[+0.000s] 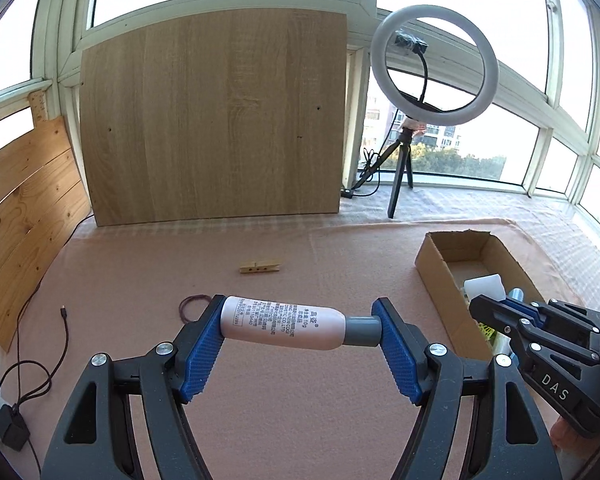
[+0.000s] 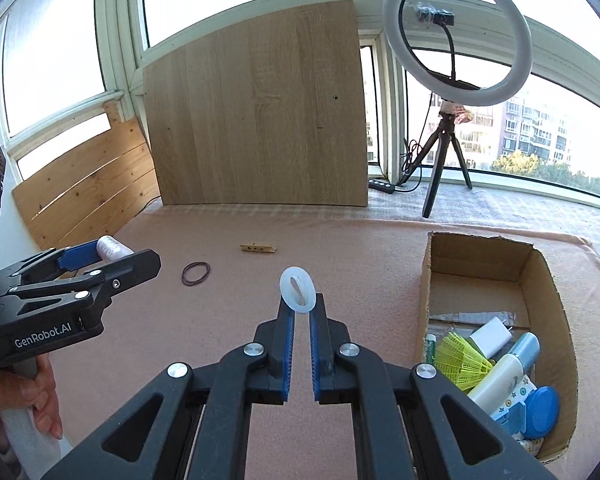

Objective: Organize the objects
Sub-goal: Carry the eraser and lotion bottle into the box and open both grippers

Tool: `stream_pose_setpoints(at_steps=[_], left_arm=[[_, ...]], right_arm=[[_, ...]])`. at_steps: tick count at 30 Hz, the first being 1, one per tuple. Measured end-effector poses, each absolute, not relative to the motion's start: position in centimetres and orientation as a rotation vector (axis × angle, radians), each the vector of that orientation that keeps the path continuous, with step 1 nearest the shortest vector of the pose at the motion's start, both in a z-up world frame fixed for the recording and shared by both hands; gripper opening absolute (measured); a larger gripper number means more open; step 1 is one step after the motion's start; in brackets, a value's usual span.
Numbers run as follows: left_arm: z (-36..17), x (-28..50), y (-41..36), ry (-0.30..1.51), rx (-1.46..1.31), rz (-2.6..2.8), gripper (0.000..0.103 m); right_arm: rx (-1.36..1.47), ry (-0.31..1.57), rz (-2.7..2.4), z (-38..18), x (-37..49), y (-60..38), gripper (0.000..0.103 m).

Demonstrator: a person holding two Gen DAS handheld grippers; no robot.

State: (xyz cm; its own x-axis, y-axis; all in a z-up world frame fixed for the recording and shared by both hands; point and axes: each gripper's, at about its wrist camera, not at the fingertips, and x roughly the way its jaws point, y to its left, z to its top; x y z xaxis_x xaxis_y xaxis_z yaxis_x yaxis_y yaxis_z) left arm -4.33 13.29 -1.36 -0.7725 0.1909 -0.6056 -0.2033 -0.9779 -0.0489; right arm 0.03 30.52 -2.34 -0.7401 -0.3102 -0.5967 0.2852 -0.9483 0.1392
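My left gripper (image 1: pixel 298 326) is shut on a pink tube with a grey cap (image 1: pixel 284 326), held crosswise above the pink cloth. It shows at the left of the right wrist view (image 2: pixel 112 254). My right gripper (image 2: pixel 302 306) is shut on a small white ring (image 2: pixel 298 290), held upright at the fingertips. It shows in the left wrist view (image 1: pixel 500 312) over the cardboard box (image 1: pixel 436 264). The box (image 2: pixel 556 292) holds several items. A wooden clothespin (image 1: pixel 261 266) and a brown hair band (image 1: pixel 194 307) lie on the cloth.
A wooden board (image 1: pixel 216 120) leans at the back. A ring light on a tripod (image 1: pixel 434 66) stands at the back right. A cable and charger (image 1: pixel 14 426) lie at the left edge. Wooden slats (image 1: pixel 24 208) line the left wall.
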Motion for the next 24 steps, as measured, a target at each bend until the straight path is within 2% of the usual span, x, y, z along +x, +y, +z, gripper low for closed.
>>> stream_pose_setpoints(at_steps=[24], left_arm=[[-2.6,-7.1,31.7,0.131,-0.899,2.49,0.076]], right_arm=[[0.991,-0.169,-2.897,-3.2,1.6,45.3,0.007]])
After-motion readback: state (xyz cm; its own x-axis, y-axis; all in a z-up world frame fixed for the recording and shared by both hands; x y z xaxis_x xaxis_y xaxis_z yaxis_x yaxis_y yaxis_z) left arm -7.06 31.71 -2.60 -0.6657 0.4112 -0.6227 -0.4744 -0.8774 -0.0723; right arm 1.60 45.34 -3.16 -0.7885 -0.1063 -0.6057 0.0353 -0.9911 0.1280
